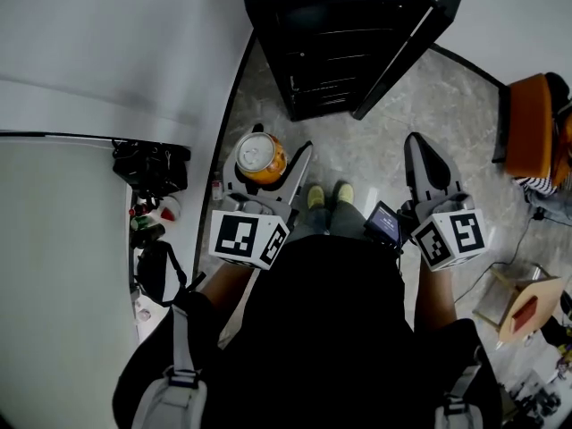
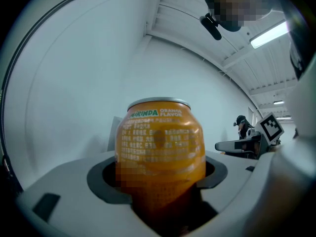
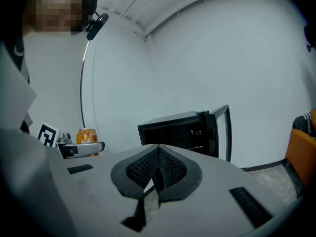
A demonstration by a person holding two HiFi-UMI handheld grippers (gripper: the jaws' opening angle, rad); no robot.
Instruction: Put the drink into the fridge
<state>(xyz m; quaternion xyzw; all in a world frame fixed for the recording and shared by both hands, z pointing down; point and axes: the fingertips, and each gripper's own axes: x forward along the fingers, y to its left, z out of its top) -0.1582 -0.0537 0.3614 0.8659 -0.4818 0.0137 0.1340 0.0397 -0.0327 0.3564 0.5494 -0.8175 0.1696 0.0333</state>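
An orange drink can (image 1: 260,157) stands upright between the jaws of my left gripper (image 1: 264,163), which is shut on it. In the left gripper view the can (image 2: 160,152) fills the middle, clamped by the grey jaws. My right gripper (image 1: 424,164) is shut with nothing in it; its black pads (image 3: 157,168) meet. The small black fridge (image 1: 344,38) stands on the floor ahead with its door (image 1: 416,38) swung open to the right. In the right gripper view, the fridge (image 3: 180,132) shows dark shelves, and the can (image 3: 87,136) appears at the left.
A white wall runs along the left. Dark bags and small items (image 1: 150,186) lie by it. An orange chair (image 1: 532,128) stands at the right, with a small wooden stool (image 1: 523,304) and cables below it. The person's feet (image 1: 329,195) stand on grey marbled floor.
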